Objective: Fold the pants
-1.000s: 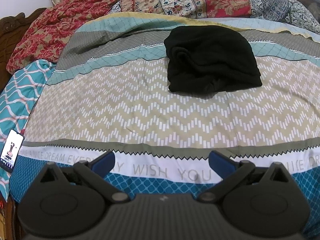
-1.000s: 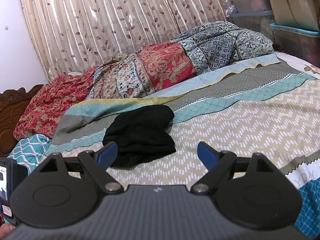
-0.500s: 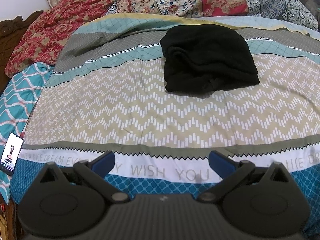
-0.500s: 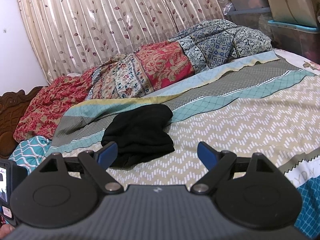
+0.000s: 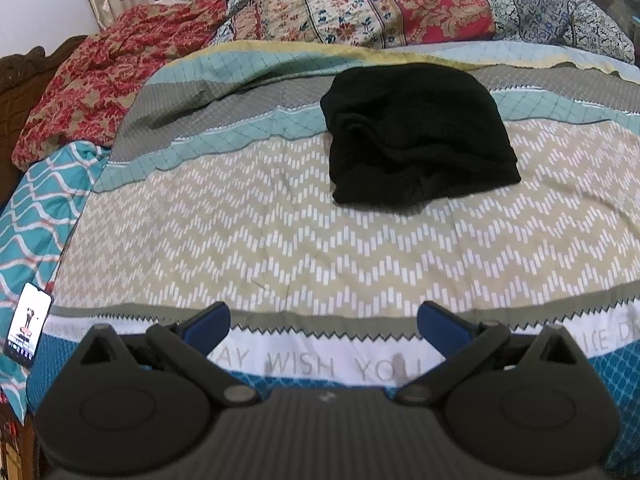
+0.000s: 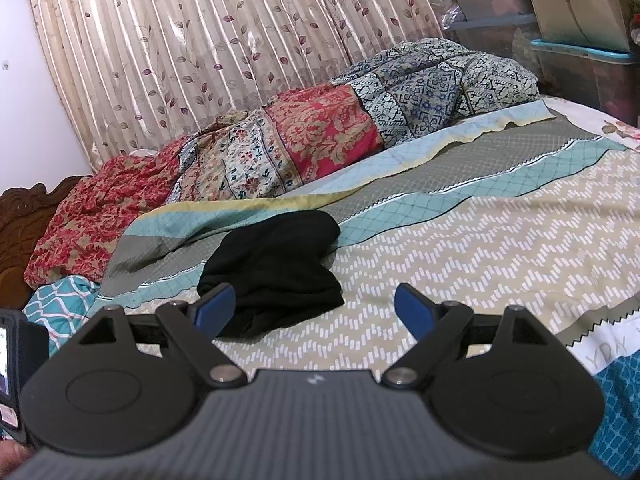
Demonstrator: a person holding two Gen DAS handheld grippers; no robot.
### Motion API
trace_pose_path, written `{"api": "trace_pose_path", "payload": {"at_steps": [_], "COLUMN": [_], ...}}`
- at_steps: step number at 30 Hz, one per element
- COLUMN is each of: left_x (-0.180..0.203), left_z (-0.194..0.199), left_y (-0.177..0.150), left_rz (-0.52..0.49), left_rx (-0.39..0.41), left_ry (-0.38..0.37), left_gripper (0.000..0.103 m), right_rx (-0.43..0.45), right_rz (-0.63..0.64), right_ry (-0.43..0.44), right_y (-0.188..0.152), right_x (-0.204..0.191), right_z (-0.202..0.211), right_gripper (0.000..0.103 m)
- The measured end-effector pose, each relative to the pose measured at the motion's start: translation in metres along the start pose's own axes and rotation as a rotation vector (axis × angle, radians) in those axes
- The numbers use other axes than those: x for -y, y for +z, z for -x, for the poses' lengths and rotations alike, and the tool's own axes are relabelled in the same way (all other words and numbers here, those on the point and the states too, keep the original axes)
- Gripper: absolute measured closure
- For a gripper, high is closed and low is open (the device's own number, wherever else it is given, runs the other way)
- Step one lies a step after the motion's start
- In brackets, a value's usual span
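The black pants (image 5: pixel 416 136) lie folded in a compact bundle on the patterned bedspread (image 5: pixel 280 240), towards the far side of the bed. They also show in the right wrist view (image 6: pixel 276 268). My left gripper (image 5: pixel 324 320) is open and empty, held well back from the pants over the bed's near edge. My right gripper (image 6: pixel 316 304) is open and empty, a short way in front of the pants and apart from them.
A rolled patchwork quilt (image 5: pixel 360 8) lies along the far side of the bed, in front of a leaf-print curtain (image 6: pixel 240 40). A phone (image 5: pixel 26 324) lies at the bed's left edge. Plastic storage boxes (image 6: pixel 580 40) stand at the right. A carved wooden headboard (image 6: pixel 16 224) is at the left.
Both grippers stay open and empty. The left view has shifted a little, so the pants sit slightly lower in frame. The right view has barely drifted.
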State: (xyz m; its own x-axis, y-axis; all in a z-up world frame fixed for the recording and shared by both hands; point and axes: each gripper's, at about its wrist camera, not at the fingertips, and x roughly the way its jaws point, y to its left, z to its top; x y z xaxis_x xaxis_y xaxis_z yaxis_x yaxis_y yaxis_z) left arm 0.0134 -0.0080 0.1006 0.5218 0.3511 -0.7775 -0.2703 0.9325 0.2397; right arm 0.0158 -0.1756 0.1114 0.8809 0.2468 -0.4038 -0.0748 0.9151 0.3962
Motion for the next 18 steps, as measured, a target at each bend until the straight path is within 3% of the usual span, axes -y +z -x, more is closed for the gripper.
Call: {"api": "trace_pose_path", "payload": {"at_steps": [18], "left_x": [0.03], "left_z": [-0.008], "left_y": [0.033], "left_rz": [-0.043], "left_rx": [0.017], "left_ry": [-0.048], "left_gripper": [0.0], "right_rx": [0.014], "right_rz": [-0.044], "right_ry": [-0.05], "right_y": [0.009], "right_x": [0.028], "right_z": [-0.004], "right_gripper": [0.014]}}
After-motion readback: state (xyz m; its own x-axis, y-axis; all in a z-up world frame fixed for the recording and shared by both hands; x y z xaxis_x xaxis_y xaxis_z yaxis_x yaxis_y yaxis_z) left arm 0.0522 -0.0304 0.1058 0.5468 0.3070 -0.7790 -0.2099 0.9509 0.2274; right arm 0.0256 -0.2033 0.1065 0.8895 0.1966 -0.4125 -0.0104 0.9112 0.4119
